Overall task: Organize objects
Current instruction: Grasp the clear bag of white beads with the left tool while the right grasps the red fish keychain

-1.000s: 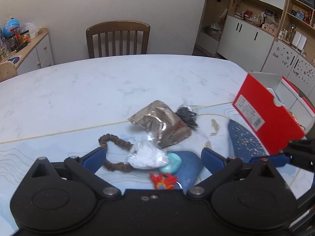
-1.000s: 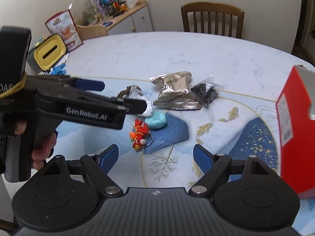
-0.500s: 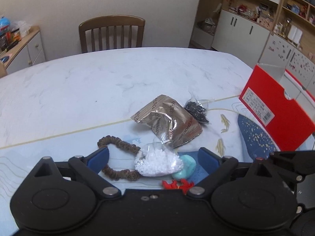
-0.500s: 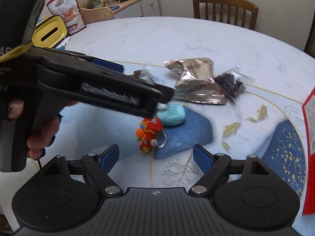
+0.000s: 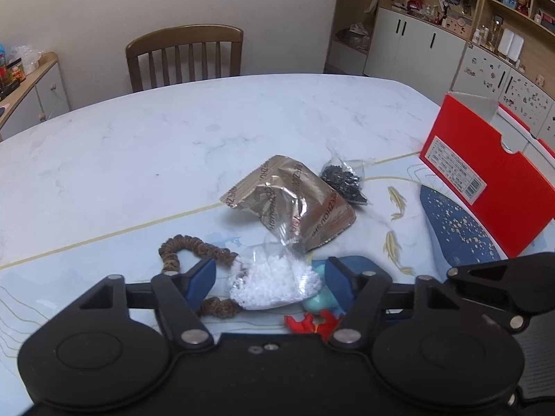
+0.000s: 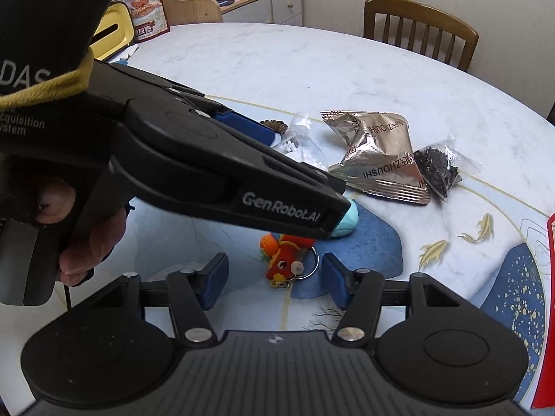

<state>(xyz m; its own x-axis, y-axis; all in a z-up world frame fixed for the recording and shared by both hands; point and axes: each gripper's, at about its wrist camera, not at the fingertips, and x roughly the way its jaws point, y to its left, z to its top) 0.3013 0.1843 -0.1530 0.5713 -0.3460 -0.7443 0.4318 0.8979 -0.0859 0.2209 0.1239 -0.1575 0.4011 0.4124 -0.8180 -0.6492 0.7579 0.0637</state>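
Both my grippers, left and right, have closed in with jaws spread: bead bag and fish keychain framed. Pickups look imminent.

The left gripper blocks the way above the red keychain; far table lies bare.

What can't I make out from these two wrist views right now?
- Red box interior: left wrist view shows only its outer wall; right wrist view cuts it off at the edge.
- Turquoise lump: mostly behind the left gripper in both views.
- Box label text: too small.
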